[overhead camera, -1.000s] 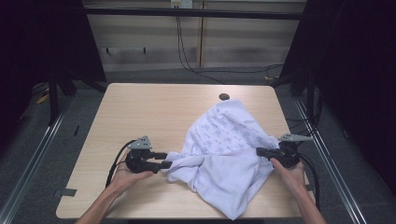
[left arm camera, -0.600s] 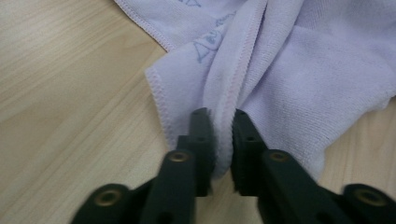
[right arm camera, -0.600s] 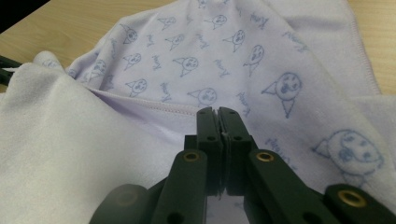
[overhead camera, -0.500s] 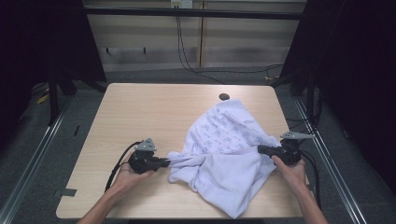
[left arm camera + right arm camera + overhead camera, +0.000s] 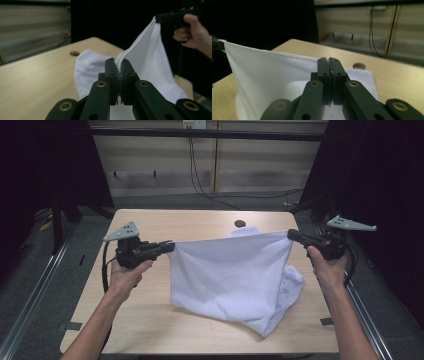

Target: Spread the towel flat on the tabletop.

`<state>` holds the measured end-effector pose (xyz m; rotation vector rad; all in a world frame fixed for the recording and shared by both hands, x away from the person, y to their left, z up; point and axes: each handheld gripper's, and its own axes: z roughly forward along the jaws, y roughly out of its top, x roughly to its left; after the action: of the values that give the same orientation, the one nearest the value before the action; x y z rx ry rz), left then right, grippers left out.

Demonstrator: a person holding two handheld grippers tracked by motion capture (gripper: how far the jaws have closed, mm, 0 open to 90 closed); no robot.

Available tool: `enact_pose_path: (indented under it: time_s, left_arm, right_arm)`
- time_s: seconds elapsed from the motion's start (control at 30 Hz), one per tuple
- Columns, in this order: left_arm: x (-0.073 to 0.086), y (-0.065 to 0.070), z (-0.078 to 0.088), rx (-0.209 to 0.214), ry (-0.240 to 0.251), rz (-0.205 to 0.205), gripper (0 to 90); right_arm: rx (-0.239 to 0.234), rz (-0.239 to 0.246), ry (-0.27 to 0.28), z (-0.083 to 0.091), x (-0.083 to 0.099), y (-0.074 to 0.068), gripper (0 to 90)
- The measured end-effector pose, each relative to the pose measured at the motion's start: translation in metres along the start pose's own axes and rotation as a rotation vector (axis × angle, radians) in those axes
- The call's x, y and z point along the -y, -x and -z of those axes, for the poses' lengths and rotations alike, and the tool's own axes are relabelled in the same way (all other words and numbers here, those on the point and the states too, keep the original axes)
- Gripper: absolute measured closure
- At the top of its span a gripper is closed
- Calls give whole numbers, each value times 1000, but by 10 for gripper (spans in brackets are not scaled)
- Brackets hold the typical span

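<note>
Both grippers have lifted the white cloth [image 5: 232,275] off the table [image 5: 150,320], left gripper [image 5: 170,246] and right gripper [image 5: 291,234] clamping its top edge taut left-to-right, lower end probably resting on wood.

A plain white cloth [image 5: 230,275] hangs over the pale wooden table [image 5: 150,320].

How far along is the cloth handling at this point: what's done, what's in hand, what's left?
Done: the left gripper and the right gripper are each shut on a top corner of the white cloth, its upper edge stretched between them. In hand: it hangs as a sheet above the table, but its lower right part is bunched on the wood. Left, probably: raising it clear, then laying it flat or folding.
</note>
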<state>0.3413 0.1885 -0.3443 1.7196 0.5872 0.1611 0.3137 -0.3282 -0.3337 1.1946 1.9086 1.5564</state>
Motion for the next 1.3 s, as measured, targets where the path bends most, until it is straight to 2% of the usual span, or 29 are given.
enact_pose_path:
  time_s: [0.07,0.1,0.13,0.17,0.2,0.3,0.4,0.47,0.53,0.57,0.6,0.63,0.7,0.73,0.77,0.8,0.83,0.87,0.97,1.0,1.03,1.07,1.1,1.13,1.17,1.2,1.23,1.27,1.3]
  left_arm:
    - [1,11,10,10,4,-18,867]
    - [8,15,14,39,-8,-11,867]
    - [20,20,18,43,-45,-17,867]
    - [37,24,22,43,-89,-15,867]
    - [52,26,26,60,-107,4,867]
    - [89,35,42,101,-132,62,866]
    - [119,54,58,132,-200,63,866]
    - [134,70,71,180,-219,58,865]
    - [145,87,85,203,-252,44,862]
    - [148,95,92,211,-254,38,860]
    - [149,103,102,228,-238,38,857]
    - [149,107,107,261,-217,42,847]
    - [148,115,119,301,-174,38,826]
    - [147,117,122,337,-164,36,808]
    - [147,119,124,356,-153,26,762]
    - [147,118,124,345,-147,27,734]
    - [146,115,121,329,-153,41,685]
    - [144,108,116,300,-166,34,652]
    - [137,82,92,262,-189,67,647]
    - [135,75,81,211,-205,56,660]
    - [133,67,71,192,-226,55,673]
    - [131,57,57,199,-256,73,676]
    - [130,48,42,172,-273,59,689]
    - [129,38,27,159,-299,66,717]
    - [130,27,10,165,-328,95,729]
    - [131,19,-5,122,-338,86,743]
    - [133,12,-20,101,-356,87,777]
    - [135,5,-38,102,-404,99,777]
    - [136,4,-46,75,-420,72,752]
  right_arm:
    - [-26,21,29,13,-8,-13,884]
    - [-45,24,35,20,-5,-19,884]
    - [-62,27,33,26,1,-25,884]
    - [-75,30,23,31,10,-31,884]
    - [-98,21,8,37,25,-37,884]
    - [-157,-21,-31,51,64,-49,884]
    - [-189,-36,-108,64,102,-71,884]
    - [-202,-44,-151,76,123,-90,883]
    - [-225,-50,-181,89,140,-108,881]
    - [-239,-49,-197,95,146,-116,877]
    - [-227,-35,-216,103,149,-125,862]
    - [-226,-32,-218,112,150,-133,827]
    - [-232,-32,-197,124,146,-141,791]
    - [-235,-27,-181,129,143,-145,746]
    - [-249,-21,-165,132,139,-147,711]
    - [-246,-7,-158,133,135,-149,711]
    - [-230,14,-161,132,133,-149,711]
    - [-214,22,-166,129,132,-145,705]
    - [-195,-29,-211,103,141,-125,660]
    - [-186,-38,-239,88,148,-117,648]
    - [-178,-40,-265,75,153,-111,636]
    - [-175,-45,-287,66,156,-106,622]
    - [-168,-51,-302,55,160,-102,618]
    - [-168,-54,-326,44,163,-97,615]
    - [-168,-55,-351,33,164,-93,613]
    - [-161,-47,-364,24,164,-89,609]
    - [-150,-45,-373,16,163,-85,609]
    - [-121,-41,-385,10,161,-81,608]
    - [-73,-40,-389,5,159,-76,602]
